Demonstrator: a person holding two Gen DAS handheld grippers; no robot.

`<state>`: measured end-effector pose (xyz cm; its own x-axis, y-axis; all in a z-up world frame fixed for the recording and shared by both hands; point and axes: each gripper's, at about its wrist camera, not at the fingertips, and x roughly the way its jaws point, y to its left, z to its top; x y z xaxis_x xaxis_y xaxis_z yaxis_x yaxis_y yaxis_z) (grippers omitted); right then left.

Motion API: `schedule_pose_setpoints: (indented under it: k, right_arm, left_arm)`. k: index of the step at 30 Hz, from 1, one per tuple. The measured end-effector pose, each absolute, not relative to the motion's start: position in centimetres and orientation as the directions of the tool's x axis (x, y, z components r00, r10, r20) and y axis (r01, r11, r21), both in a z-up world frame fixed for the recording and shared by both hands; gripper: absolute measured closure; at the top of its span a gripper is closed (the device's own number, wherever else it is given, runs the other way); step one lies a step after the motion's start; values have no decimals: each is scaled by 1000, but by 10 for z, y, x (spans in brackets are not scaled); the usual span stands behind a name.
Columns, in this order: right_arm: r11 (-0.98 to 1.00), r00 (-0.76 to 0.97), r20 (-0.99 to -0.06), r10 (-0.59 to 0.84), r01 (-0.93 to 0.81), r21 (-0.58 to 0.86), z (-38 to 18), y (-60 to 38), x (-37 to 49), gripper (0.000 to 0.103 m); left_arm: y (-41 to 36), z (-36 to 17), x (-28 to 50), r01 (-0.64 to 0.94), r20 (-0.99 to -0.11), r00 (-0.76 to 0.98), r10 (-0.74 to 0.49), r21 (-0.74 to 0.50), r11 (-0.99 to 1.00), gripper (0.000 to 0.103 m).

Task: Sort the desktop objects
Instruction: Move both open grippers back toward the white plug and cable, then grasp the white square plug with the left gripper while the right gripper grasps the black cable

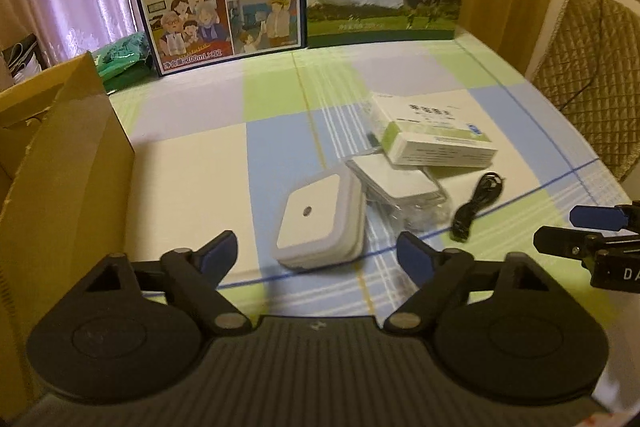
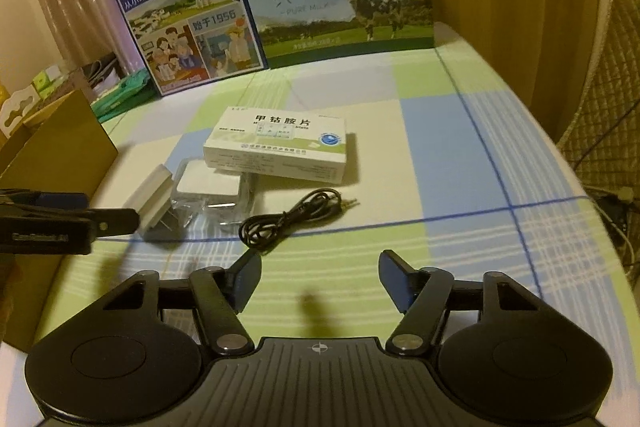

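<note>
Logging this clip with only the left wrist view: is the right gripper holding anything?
Observer: No. The right gripper is open and empty, hovering short of the black cable.
Operator: What ends that cable?
Observer: A gold jack plug, at its right end in the right wrist view.
Operator: And the white adapter?
Observer: Seen side-on from the right wrist, it has metal prongs on its back.

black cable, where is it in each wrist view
Left wrist: black cable lies right of centre, beside the bagged white block.
Right wrist: the cable lies centre, ahead of the open fingers.
Shared landmark: the white medicine box behind it.
</note>
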<state>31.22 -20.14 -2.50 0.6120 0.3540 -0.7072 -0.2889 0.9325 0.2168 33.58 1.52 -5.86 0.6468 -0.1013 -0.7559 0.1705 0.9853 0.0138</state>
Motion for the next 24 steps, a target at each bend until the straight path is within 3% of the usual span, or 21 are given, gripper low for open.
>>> schedule_pose_setpoints:
  k: [5,15,22,24]
  right_arm:
    - [927,602,-707,370,-285,242,-34,-191,333,42]
    - [930,590,-719,367,-211,302,-56,-174,369,41]
    - [951,640,-707,302,-253,177,-57,-153,365,42]
    - [952,647,-706,289,-271,141,-59,-150,363,52]
  left_arm:
    - [13,-75,349,163,-772,629,-89,19,987,39]
    - [14,-87,355,172,-757,644,-107,7,985,39]
    - [17,-91,356,172,-755,646,-112,1,985,39]
    - [18,-92,356,172,-757,644,-111,2,985,40]
